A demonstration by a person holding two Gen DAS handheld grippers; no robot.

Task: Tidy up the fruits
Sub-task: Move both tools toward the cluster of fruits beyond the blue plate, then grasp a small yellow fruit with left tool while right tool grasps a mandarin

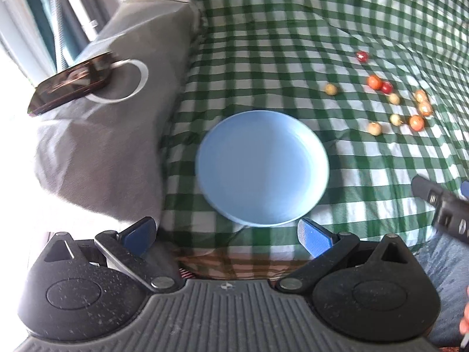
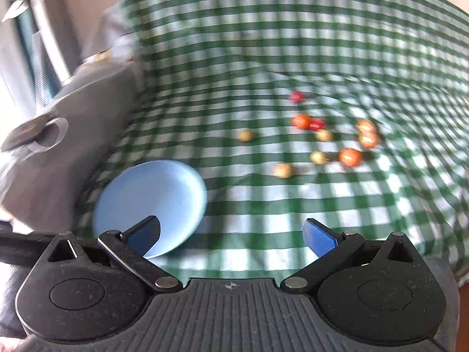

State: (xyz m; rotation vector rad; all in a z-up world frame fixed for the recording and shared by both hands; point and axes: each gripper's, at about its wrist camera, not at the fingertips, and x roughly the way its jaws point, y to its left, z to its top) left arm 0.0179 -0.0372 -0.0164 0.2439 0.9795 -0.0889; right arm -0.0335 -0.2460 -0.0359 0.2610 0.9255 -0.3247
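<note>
Both jaws spread, empty: left hand-held gripper [image 1: 227, 230] above blue plate [image 1: 262, 167]; right hand-held gripper [image 2: 231, 233] nearby. Small fruits [image 2: 325, 143] scattered on checked cloth [image 2: 263, 44].

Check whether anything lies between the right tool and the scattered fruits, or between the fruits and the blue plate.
Nothing visible does. Only bare checked cloth separates the open right tool from the fruits, and the fruits from the empty blue plate.

A green-checked cloth [image 1: 293, 29] covers the bed; just ahead of my left fingers [image 1: 315, 236] sits a blue plate [image 1: 262, 167], small fruits [image 1: 392, 99] scattered farther right.
</note>
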